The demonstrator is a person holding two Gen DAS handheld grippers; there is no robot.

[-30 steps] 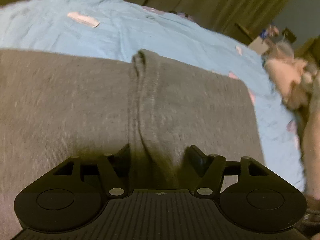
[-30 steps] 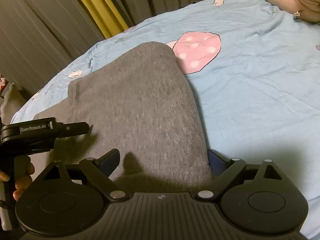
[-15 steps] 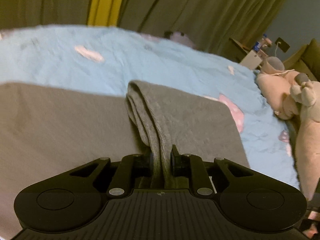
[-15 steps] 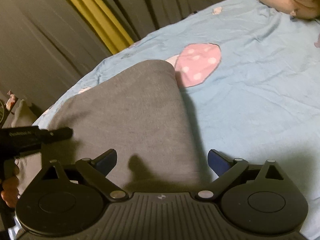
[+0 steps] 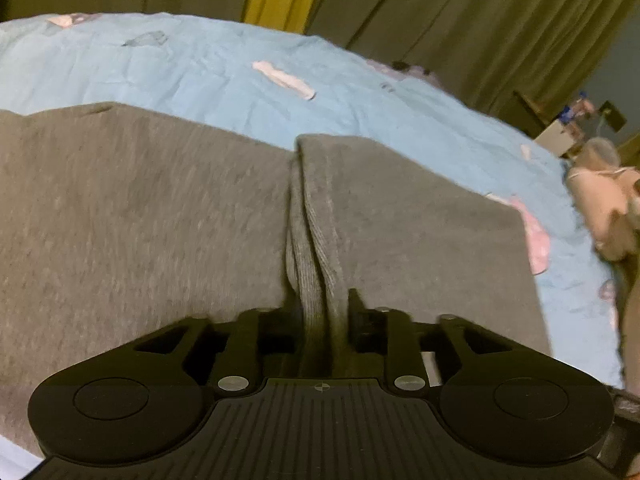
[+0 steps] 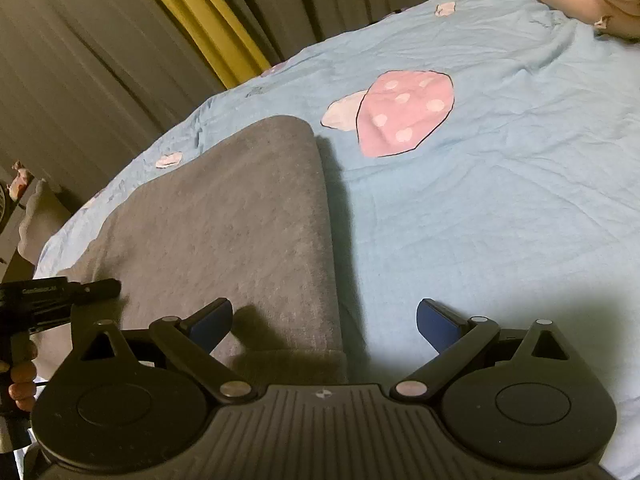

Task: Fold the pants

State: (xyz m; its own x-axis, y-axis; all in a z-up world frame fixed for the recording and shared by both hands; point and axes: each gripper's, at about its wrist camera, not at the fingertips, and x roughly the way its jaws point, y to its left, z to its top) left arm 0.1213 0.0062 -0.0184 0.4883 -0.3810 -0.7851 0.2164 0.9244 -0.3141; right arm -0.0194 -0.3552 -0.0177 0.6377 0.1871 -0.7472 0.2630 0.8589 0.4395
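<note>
Grey knit pants (image 5: 140, 216) lie spread on a light blue bedsheet (image 5: 200, 68). My left gripper (image 5: 320, 308) is shut on a bunched ridge of the pants' fabric (image 5: 310, 240) that runs away from the jaws. In the right wrist view the pants (image 6: 240, 216) lie folded as a long grey strip on the sheet (image 6: 500, 184). My right gripper (image 6: 324, 320) is open, its blue-padded fingers (image 6: 436, 320) straddling the strip's near right edge just above it. The left gripper (image 6: 60, 292) shows at the left edge of that view.
A pink mushroom print (image 6: 404, 112) is on the sheet beyond the pants. Plush toys (image 5: 604, 208) lie at the bed's right side. Dark curtains with a yellow strip (image 6: 192, 12) hang behind the bed. A hand (image 6: 20, 372) holds the left gripper's handle.
My left gripper shut on the ridge of fabric and has since tilted down toward the bed with it. My right gripper stayed open and drifted slightly right over the strip's edge.
</note>
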